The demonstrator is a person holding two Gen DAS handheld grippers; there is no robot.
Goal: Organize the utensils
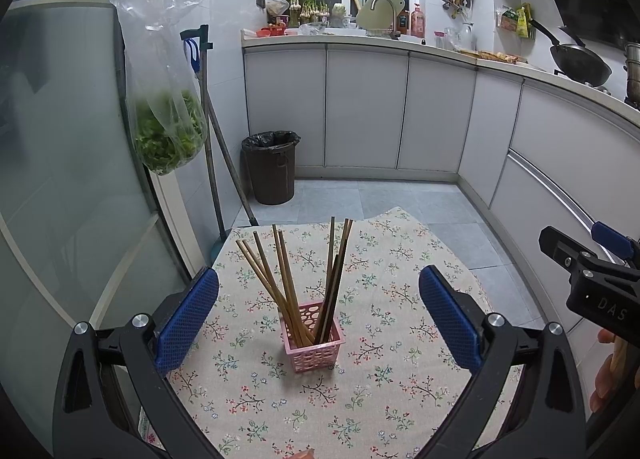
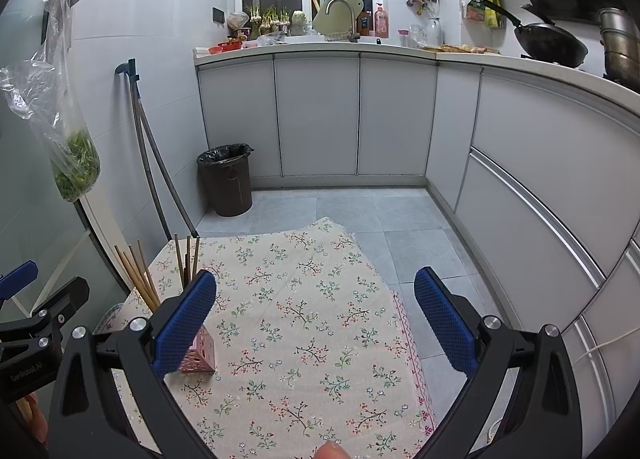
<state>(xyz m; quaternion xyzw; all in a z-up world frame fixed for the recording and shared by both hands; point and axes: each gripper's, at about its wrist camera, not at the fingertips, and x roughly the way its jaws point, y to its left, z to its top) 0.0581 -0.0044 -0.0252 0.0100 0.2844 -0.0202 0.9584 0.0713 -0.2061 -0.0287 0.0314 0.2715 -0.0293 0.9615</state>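
Observation:
A small pink perforated basket stands on the floral tablecloth and holds several wooden chopsticks that lean outward. My left gripper is open and empty, its blue pads on either side of the basket and above it. My right gripper is open and empty over the cloth, to the right of the basket, which its left finger partly hides. The chopsticks rise beside that finger. The right gripper also shows at the right edge of the left wrist view.
The table edge drops to a grey tiled floor. A dark bin and broom handles stand at the far left. A bag of greens hangs by the glass door. White cabinets run along the back and right.

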